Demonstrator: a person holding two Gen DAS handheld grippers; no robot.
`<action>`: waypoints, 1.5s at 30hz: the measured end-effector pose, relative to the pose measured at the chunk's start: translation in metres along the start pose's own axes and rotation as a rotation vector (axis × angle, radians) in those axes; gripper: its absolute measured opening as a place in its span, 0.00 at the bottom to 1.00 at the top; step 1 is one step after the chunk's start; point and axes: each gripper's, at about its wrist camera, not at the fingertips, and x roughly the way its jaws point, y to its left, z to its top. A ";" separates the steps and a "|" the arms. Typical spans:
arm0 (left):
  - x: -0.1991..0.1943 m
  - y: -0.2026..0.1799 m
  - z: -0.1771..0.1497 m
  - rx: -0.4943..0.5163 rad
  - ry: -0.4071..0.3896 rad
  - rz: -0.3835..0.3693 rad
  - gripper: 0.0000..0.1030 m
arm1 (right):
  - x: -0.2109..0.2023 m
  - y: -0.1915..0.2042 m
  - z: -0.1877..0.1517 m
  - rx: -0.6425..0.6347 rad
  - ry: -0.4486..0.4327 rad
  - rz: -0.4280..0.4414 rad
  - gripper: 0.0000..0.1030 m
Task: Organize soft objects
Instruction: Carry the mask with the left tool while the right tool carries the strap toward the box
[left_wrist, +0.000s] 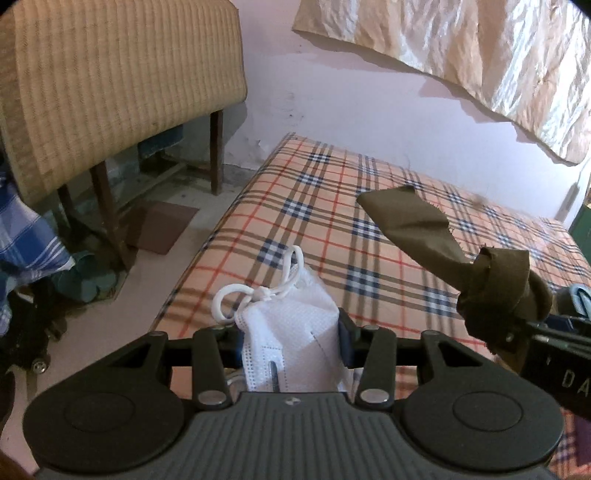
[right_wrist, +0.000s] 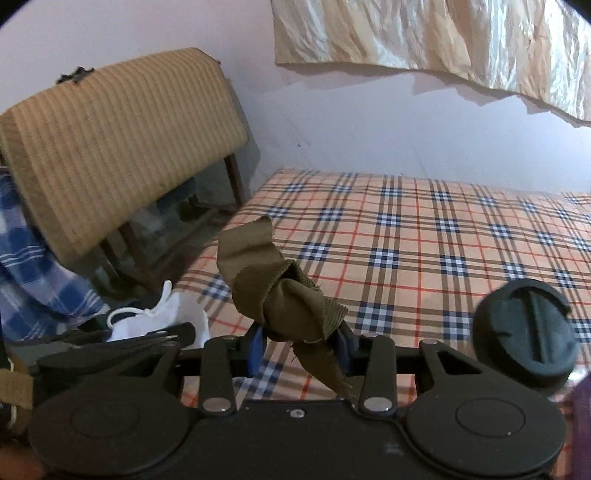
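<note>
- The mask (left_wrist: 291, 332) is white and soft, and the left tool (left_wrist: 291, 347) holds it, pinched between its two sides, up above the near edge of the bed (left_wrist: 369, 236).
- The cloth (right_wrist: 284, 295) is brown and tied in a knot, and the right tool (right_wrist: 299, 345) holds it at the knot, also up above the bed.
- Both soft things are in the air, not lying on the bed.
- The mask's loops (left_wrist: 255, 295) hang loose in front of the left tool. I think they can catch on the tool or on the cloth if the two tools come close.
- The two tools are just beside each other. A bump may shake one thing free.
- The mask is near the edge of the bed. If the left tool lets go here, I think the mask may slide off to the floor (left_wrist: 173, 236).
- The cloth has a long loose end sticking up and a short end hanging down. The long end can flop over and land in a mess.
- The knot is thick and round. It may slip out if the hold is weak.
- A black round thing (right_wrist: 524, 339) sits at the right side of the right view. I cannot tell what it is. The cloth may brush it.
</note>
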 end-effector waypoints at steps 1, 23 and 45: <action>-0.004 -0.004 -0.001 0.005 -0.001 0.006 0.44 | -0.005 -0.002 -0.001 0.005 -0.005 0.007 0.45; -0.064 -0.049 -0.021 0.048 -0.036 0.026 0.44 | -0.089 -0.030 -0.024 -0.018 -0.083 0.025 0.45; -0.076 -0.072 -0.022 0.070 -0.048 -0.002 0.44 | -0.108 -0.042 -0.023 0.004 -0.112 0.009 0.45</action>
